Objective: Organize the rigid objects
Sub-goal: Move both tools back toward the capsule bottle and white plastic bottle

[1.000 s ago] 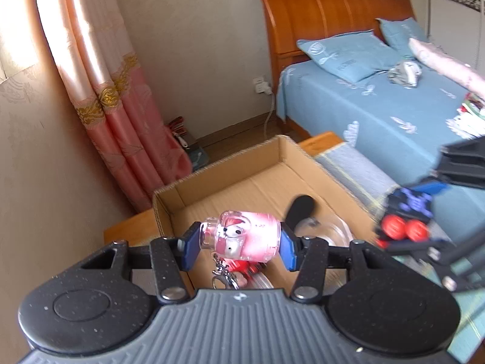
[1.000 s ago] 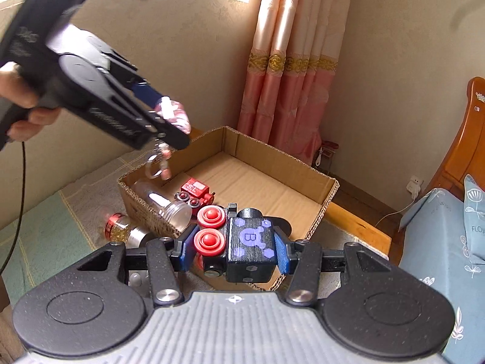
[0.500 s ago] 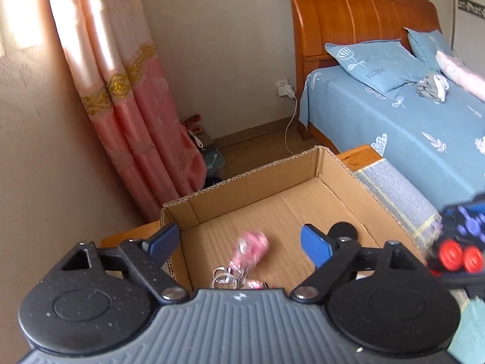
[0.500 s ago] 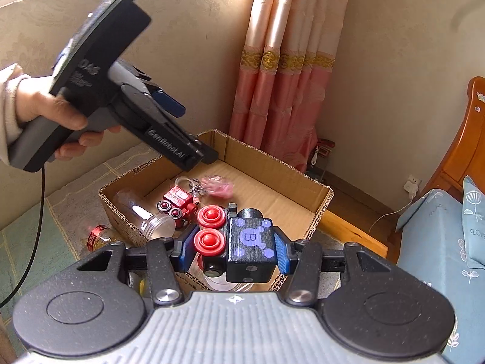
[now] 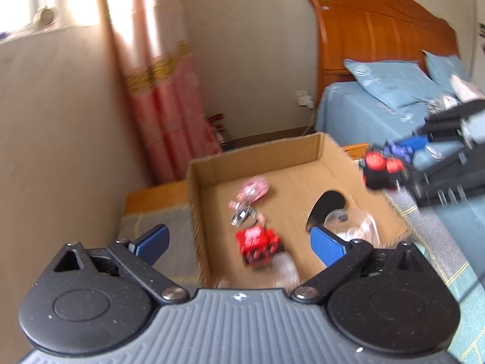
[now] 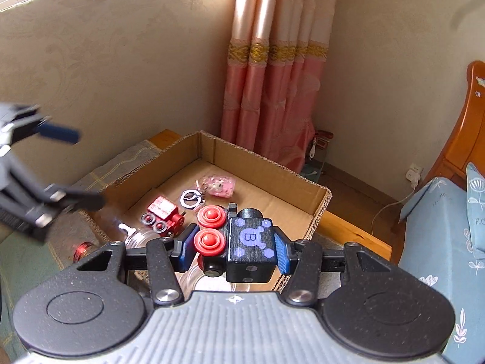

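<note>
Since a second ago our left gripper [image 5: 239,242] has let go of the pink transparent keychain charm [image 6: 219,185], which now lies on the floor of the open brown cardboard box [image 6: 266,166] near the far wall, its metal key rings [image 6: 192,198] just beside it. We see the left gripper spread wide with nothing between its blue pads, pulled back above the box's near left corner; the left wrist view is motion-blurred. Nearer in the box sits the small red toy train car [image 6: 162,212], close to the rings, and a clear glass jar [image 5: 351,224] lies at the right side by a black oval cutout. Our right gripper [image 6: 233,245] is clamped on the black wooden toy train block with purple bear print and red wheels [image 6: 250,242], holding it above the box's near edge. Behind hang pink curtains [image 6: 272,91]; a blue bed [image 5: 394,112] stands to the right.
</note>
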The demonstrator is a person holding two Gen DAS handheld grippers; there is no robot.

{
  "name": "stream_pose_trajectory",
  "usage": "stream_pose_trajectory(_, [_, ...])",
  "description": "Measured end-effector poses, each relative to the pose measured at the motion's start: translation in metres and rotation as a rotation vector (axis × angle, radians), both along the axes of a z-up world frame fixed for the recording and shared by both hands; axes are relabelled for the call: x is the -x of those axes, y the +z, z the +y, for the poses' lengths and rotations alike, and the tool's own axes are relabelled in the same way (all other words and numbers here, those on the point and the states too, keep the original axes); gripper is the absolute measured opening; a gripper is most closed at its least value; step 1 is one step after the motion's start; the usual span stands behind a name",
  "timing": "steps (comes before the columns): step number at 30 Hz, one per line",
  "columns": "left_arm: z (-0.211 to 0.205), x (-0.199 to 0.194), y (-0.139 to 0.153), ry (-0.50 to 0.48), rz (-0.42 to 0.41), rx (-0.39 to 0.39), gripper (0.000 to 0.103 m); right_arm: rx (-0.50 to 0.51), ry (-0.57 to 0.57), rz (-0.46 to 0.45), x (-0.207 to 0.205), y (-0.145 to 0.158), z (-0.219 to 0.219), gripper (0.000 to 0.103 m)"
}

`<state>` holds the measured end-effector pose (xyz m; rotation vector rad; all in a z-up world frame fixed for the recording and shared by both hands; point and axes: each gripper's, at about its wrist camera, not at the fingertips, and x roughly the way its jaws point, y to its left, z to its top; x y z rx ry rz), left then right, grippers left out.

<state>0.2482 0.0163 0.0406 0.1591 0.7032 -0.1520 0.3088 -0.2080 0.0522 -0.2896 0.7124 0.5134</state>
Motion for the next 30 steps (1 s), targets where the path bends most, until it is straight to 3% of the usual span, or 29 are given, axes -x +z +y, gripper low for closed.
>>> stream_pose_trajectory(7, [0.015,0.041,-0.030,0.123,0.022,0.081,0.099,0.002,-0.060,0.048,-0.039,-0.009,0.002,0.056])
stream_pose_trajectory(11, [0.017,0.053,-0.046,0.189,0.036,0.047,0.099,0.005,-0.075,0.067,-0.060,-0.014,0.008,0.055])
stream_pose_trajectory(19, [0.017,0.064,-0.055,0.194,0.056,0.052,0.099,0.021,-0.118,0.091,-0.096,-0.026,0.022,0.057])
stream_pose_trajectory(20, [0.017,0.064,-0.055,0.194,0.057,0.053,0.099,0.013,-0.131,0.092,-0.099,-0.027,0.022,0.065])
stream_pose_trajectory(21, [0.016,0.065,-0.054,0.194,0.057,0.053,0.099,0.010,-0.143,0.093,-0.101,-0.028,0.022,0.082])
stream_pose_trajectory(23, [0.015,0.065,-0.055,0.192,0.056,0.049,0.099,0.000,-0.161,0.073,-0.101,-0.028,0.021,0.101])
stream_pose_trajectory(30, [0.012,0.069,-0.053,0.175,0.052,0.053,0.099,-0.009,-0.172,0.071,-0.090,-0.022,0.014,0.103])
